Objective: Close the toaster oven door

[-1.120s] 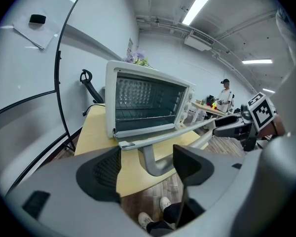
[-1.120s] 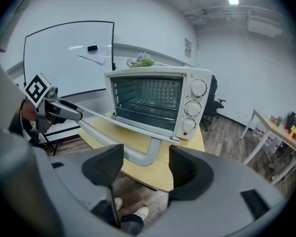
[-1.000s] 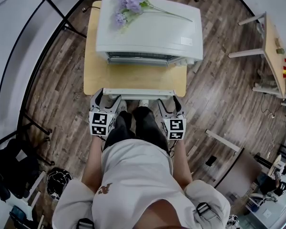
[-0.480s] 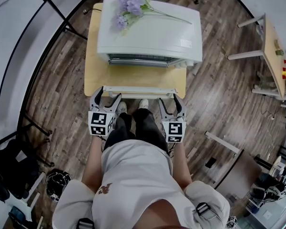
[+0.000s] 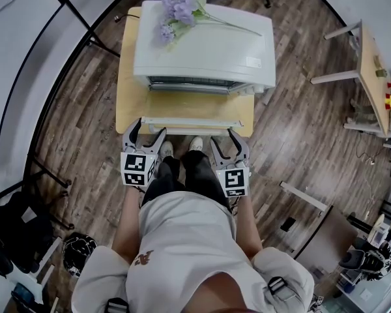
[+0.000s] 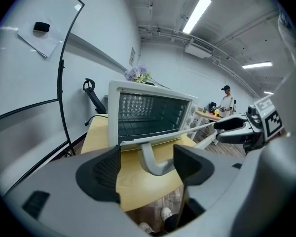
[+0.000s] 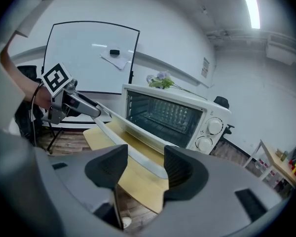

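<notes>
- The white toaster oven (image 5: pixel 205 44) stands on the light wooden table (image 5: pixel 127 106), its door (image 5: pixel 192 121) dropped open, flat towards me.
- My left gripper (image 5: pixel 144 137) has its fingers wide apart around the grey curved end of the door handle (image 6: pixel 155 163), not pressing it.
- My right gripper (image 5: pixel 227 141) is closing its fingers, with the handle's long bar between them.
- Purple flowers (image 5: pixel 176 12) lie on top.
</notes>
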The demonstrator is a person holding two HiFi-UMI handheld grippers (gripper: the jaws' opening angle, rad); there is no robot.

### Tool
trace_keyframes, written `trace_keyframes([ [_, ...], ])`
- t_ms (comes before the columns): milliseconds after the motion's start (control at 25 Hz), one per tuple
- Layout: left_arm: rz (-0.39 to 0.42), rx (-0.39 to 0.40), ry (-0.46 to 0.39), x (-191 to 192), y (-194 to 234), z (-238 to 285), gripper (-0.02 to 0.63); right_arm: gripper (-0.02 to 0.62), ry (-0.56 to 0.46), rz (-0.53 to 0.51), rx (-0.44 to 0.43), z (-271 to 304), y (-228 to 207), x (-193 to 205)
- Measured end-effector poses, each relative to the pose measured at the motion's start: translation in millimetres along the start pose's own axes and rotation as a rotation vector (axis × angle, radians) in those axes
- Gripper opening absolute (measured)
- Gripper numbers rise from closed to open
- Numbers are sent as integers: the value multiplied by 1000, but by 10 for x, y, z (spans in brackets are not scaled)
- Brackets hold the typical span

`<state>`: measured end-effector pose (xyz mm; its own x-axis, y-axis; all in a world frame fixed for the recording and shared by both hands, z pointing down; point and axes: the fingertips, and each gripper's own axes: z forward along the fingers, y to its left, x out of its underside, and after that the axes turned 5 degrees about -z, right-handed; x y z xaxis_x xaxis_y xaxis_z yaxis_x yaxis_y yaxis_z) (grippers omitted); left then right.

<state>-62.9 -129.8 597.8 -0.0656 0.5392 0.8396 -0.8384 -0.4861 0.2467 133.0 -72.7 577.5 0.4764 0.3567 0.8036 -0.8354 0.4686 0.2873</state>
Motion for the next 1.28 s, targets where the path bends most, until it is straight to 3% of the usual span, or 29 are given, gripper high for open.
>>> trace_keyframes([
  [320, 0, -2, -28, -127, 10, 9, 332, 230, 11, -39, -46, 117, 44, -1],
  [760, 21, -27, -65, -334, 25, 9, 327, 216, -28, -59, -31, 173, -86, -159],
  [1280, 126, -53, -159, -761, -48, -119, 279, 218, -80, -68, -29, 250, -257, -357],
])
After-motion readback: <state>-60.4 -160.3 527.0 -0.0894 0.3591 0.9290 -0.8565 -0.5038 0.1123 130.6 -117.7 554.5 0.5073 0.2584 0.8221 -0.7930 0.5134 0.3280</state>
